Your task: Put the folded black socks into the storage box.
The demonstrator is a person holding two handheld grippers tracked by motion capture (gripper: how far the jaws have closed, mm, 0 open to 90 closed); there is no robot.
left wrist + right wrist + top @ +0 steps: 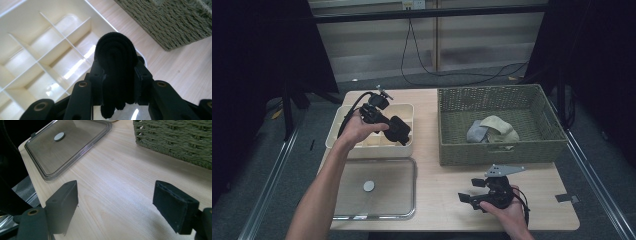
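My left gripper clamps a rolled black sock above the cream divided box, while my right gripper rests jaws apart, empty, over the table.

Left hand-held gripper clamps a black folded cloth over the cream divided box, right hand-held gripper rests open on the bench near the wicker basket.
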